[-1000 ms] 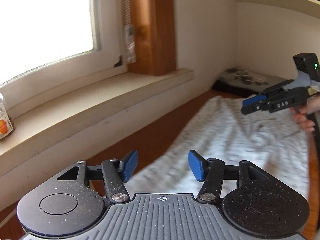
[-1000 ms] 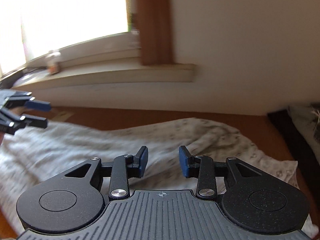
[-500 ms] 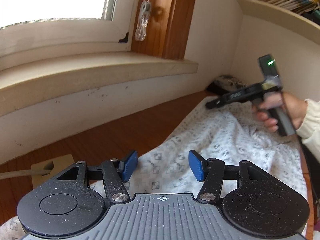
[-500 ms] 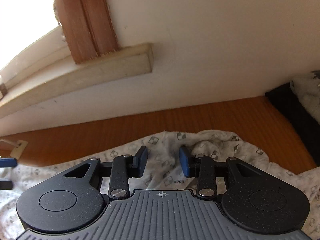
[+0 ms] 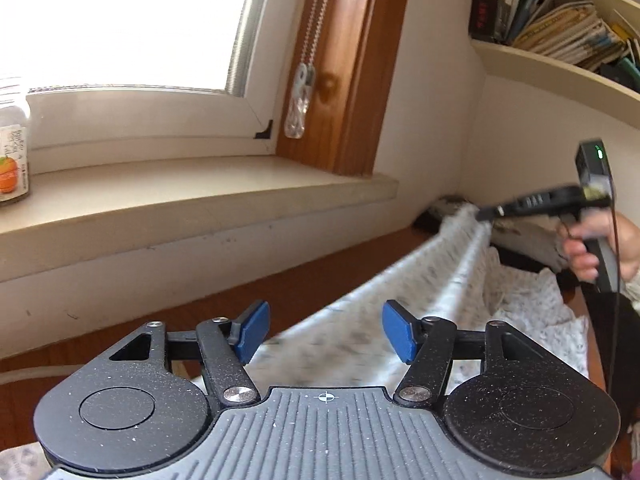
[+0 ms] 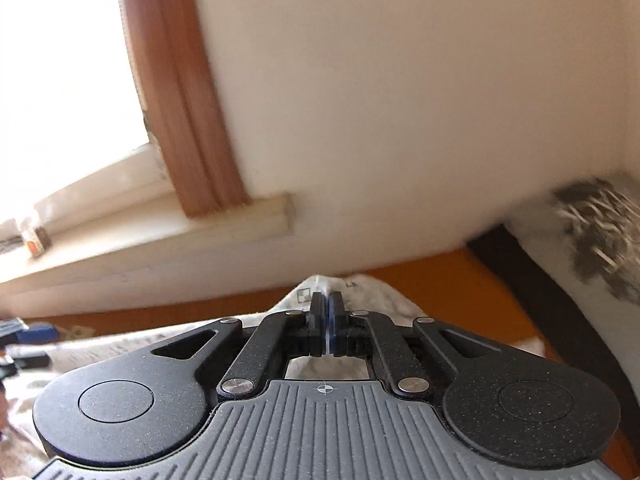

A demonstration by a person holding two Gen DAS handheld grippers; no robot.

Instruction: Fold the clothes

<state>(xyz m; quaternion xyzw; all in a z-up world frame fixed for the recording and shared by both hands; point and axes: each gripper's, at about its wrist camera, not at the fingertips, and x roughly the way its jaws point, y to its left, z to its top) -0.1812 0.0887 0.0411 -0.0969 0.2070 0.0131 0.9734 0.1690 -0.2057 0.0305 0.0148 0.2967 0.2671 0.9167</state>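
Observation:
A white cloth with a small grey print lies on the wooden table. Its far edge is pulled up into a taut ridge. My right gripper, held by a hand, is shut on that far edge. In the right wrist view the right gripper has its pads pressed together, with the cloth bunched just past the tips. My left gripper hovers over the near part of the cloth. Its jaws are opening, and nothing is pinched between them. The left gripper shows blurred at the left edge.
A pale window sill runs along the wall, with a jar on it. A shelf of books hangs at the upper right. A dark and patterned pile sits in the back corner. A cable lies at the left.
The right gripper has shut on the cloth's far edge and lifted it, drawing the cloth into a ridge. The left gripper has shifted over the near cloth, its jaws a little wider.

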